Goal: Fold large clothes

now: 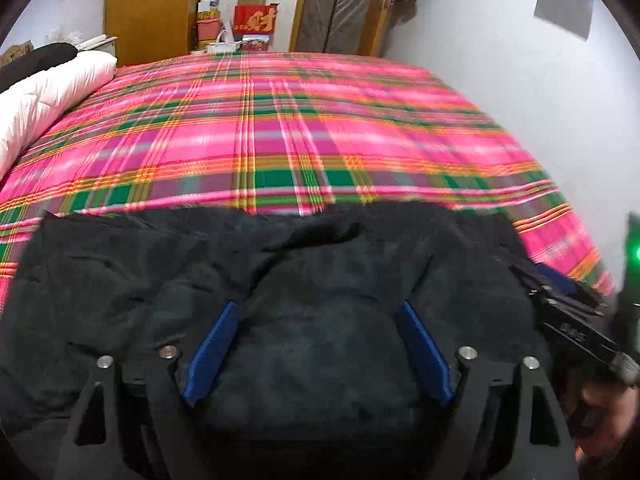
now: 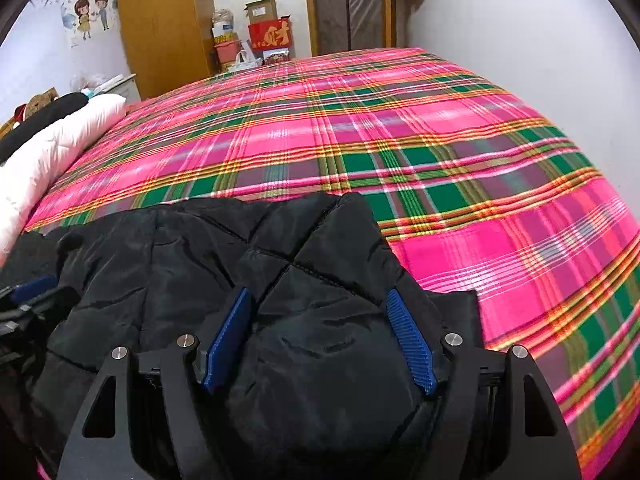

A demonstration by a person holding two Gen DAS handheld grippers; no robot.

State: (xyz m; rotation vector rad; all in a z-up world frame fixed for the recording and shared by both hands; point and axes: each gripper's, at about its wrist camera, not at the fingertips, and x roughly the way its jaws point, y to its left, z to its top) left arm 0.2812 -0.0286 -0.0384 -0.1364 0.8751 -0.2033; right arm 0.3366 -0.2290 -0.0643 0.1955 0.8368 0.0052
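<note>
Left wrist view: black quilted puffer jacket (image 1: 320,280) lies bunched at the near edge of the bed, on a pink, green and orange plaid bedsheet (image 1: 320,128). Far edge of the jacket runs roughly side to side across the picture, so its long axis lies across the view; which end is collar or hem I cannot tell. Beyond that edge the sheet is bare and flat to the far end of the bed.

Left gripper (image 1: 318,308): blue-padded jaws wide, jacket fabric bulging up between them; pads do not look pressed on it. Right gripper (image 1: 568,292) shows at the right edge of this view, just beside the jacket's right end.

Right wrist view: right gripper (image 2: 318,296) also has jaws spread wide, a puffy quilted fold swelling between the pads, stitched seams crossing just ahead of the tips. No firm pinch seen. The jacket's right end stops just right of this gripper, with open sheet (image 2: 480,160) beyond it.

Left side of the bed: white padded duvet (image 2: 52,148) with a dark garment behind it. Room: pale wall on the right, wooden wardrobe (image 2: 164,24), stacked cardboard boxes with a red one (image 2: 270,36), wooden door frame, cartoon wall sticker (image 2: 92,12).
</note>
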